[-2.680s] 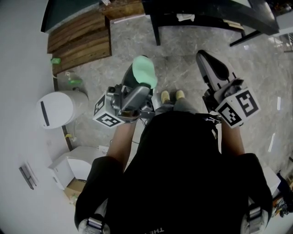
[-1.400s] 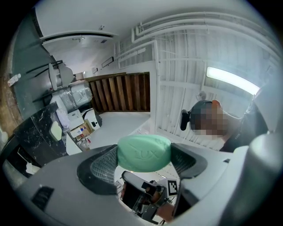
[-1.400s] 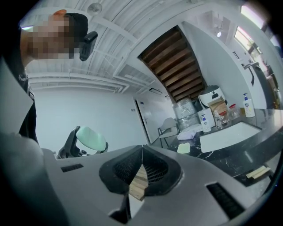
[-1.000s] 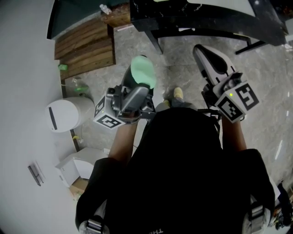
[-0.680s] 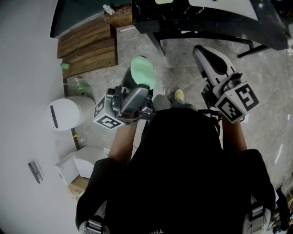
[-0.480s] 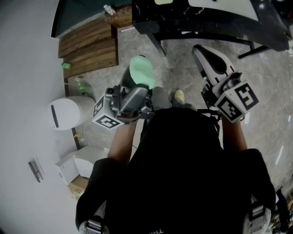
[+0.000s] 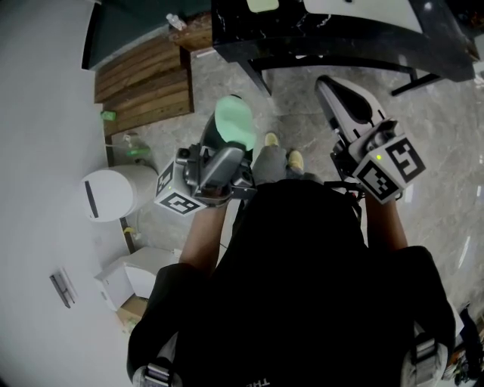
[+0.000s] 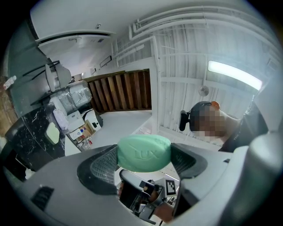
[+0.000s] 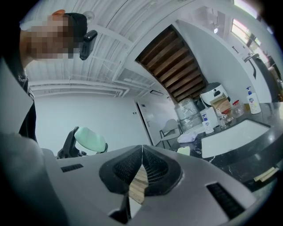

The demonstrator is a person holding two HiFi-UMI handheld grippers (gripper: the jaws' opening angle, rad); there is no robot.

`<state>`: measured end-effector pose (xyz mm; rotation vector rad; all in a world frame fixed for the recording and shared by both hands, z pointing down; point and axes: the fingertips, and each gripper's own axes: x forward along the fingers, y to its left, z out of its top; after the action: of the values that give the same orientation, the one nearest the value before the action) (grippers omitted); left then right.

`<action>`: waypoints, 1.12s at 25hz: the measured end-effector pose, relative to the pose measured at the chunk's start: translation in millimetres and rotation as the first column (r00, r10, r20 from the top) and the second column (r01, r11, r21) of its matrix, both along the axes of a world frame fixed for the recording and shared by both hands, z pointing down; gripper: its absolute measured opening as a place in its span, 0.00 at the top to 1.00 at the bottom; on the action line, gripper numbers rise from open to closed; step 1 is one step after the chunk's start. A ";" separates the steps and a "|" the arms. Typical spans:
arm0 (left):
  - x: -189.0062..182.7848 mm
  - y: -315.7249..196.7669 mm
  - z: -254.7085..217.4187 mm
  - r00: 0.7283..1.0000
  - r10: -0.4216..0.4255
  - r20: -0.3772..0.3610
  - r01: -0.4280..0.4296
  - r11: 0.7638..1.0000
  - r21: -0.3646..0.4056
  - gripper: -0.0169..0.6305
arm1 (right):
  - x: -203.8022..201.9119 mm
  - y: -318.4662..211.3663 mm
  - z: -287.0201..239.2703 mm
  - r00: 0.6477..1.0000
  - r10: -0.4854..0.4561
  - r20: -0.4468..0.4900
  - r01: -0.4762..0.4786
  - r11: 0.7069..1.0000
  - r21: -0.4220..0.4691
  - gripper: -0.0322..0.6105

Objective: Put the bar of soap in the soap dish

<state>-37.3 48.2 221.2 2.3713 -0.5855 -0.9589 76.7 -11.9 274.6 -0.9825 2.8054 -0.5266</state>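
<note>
Grey marbled floor [image 7: 302,121] lies open under both tools, up to the black tabletop's [image 7: 340,30] near edge ahead. On the tabletop sits a pale dish [image 7: 262,4], its contents too small to tell. Left hand-held gripper [image 8: 144,164] is clenched on the green soap [image 8: 144,152], in the air well short of the dish. Right hand-held gripper [image 9: 142,167] has its jaws pressed together
</note>
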 end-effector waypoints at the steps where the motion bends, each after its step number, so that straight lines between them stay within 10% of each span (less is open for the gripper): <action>1: -1.0 -1.4 1.3 1.000 -0.001 -0.001 0.001 1.000 -0.002 0.40 | -0.7 -1.5 0.6 1.000 0.000 -0.002 0.000 1.000 -0.001 0.92; 28: -70.0 -126.8 18.0 0.999 0.002 -0.051 -0.004 0.999 -0.046 0.40 | -72.7 -118.6 13.2 0.998 -0.010 -0.067 0.008 1.000 -0.030 0.92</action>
<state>-107.3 -78.7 239.3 2.2994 -0.5781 -0.9909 4.0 -130.5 287.9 -1.0124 2.8698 -0.5480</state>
